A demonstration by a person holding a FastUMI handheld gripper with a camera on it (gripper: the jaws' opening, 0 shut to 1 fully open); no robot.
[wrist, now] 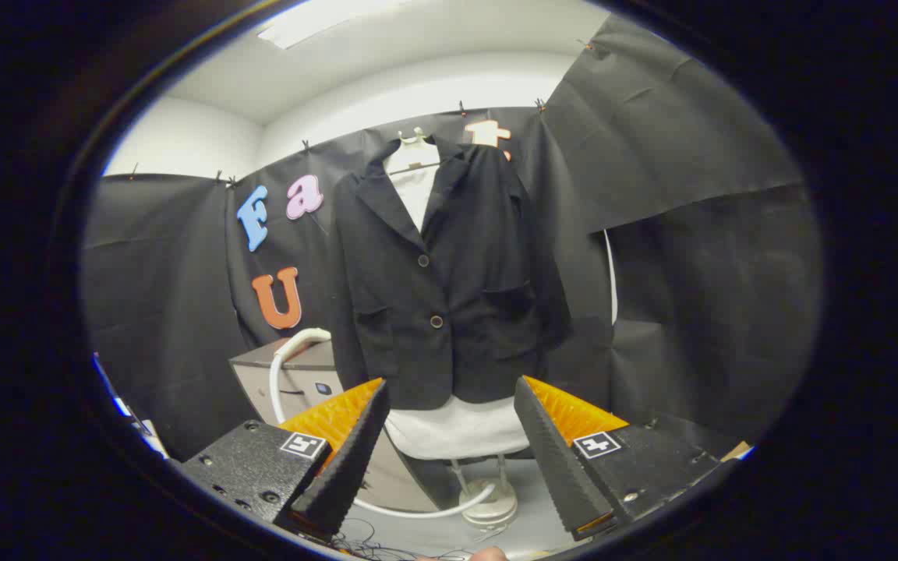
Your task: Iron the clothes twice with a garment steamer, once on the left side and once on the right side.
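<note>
A black blazer (449,280) hangs on a hanger over a white garment (457,428), straight ahead of my fingers and some way beyond them. The white hem shows below the blazer's edge. My gripper (449,456) is open, with nothing between its fingers. A white steamer hose (281,374) curves up beside a grey box-shaped unit (293,389) to the left of the blazer, then loops low across to a round white base (488,506) with thin upright rods, below the clothes. I cannot make out the steamer head.
Black cloth walls close the booth behind and on both sides. A thin white cable (611,273) runs down the right of the blazer. Loose thin wires (387,549) lie on the pale floor near my fingers.
</note>
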